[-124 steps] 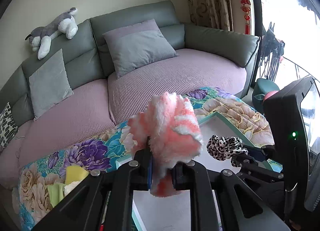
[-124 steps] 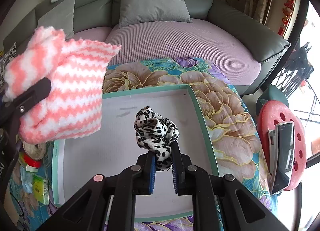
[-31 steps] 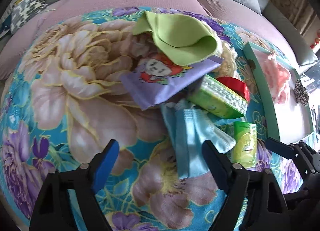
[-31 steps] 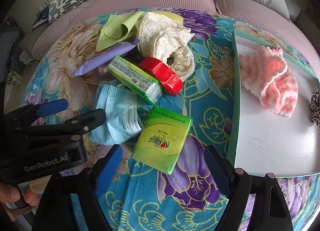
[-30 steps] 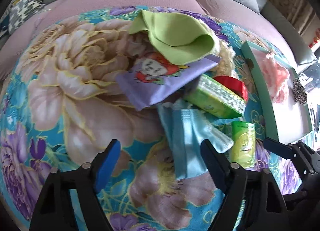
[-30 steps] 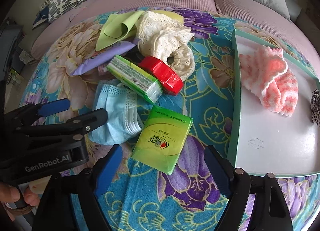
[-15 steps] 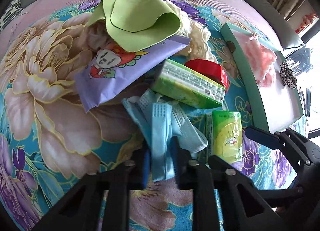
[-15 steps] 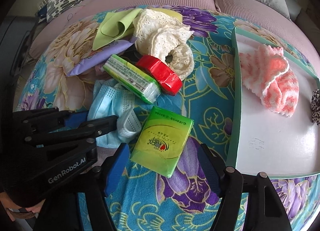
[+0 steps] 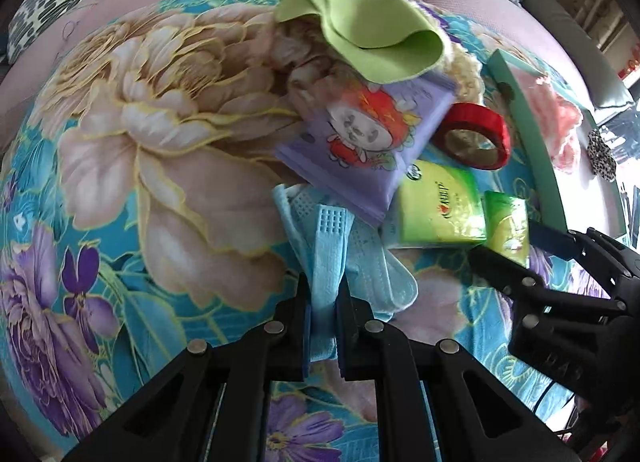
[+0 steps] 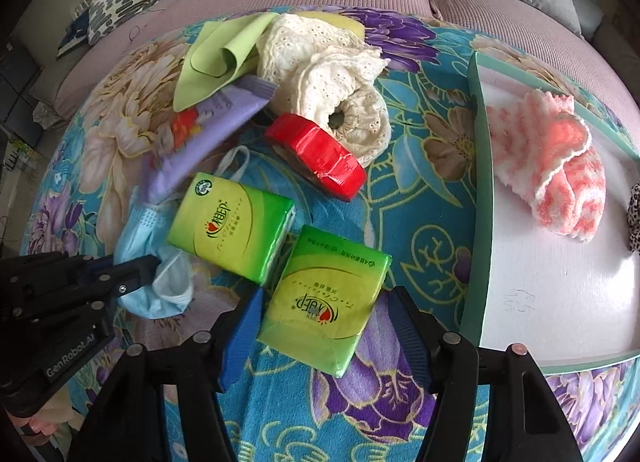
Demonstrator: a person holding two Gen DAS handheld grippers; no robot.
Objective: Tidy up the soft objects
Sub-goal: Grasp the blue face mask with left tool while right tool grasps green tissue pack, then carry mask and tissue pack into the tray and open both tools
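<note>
**tidy_fan:** Why's the loot split like that?

**me:** The green-edged tray [image 10: 474,190], off to the right of both tools, is where I'm gathering soft things. The pink fluffy cloth [image 10: 556,166] and a leopard scrunchie [image 9: 602,160] already lie in it. Everything else sits heaped on the floral surface [image 9: 140,166] ahead of the tools: green cloth [image 9: 372,34], lace bundle [image 10: 332,74], purple pack [image 9: 360,142], red tape roll [image 10: 320,158], two tissue packs.

**tidy_fan:** And your tools?

**me:** My left tool [image 9: 323,314] is clenched on the blue face mask [image 9: 328,246]; its jaws have just been closing and the bunched fabric is pinched between the pads, most of it trailing out in front. My right tool [image 10: 326,326] is about half spread. Its jaws have just been narrowing, with the nearer tissue pack [image 10: 324,298] between them, but the pads don't look to be pressing on it yet, so I'd call it not gripped. The second tissue pack [image 10: 232,222] lies just beyond, to the left.
</note>
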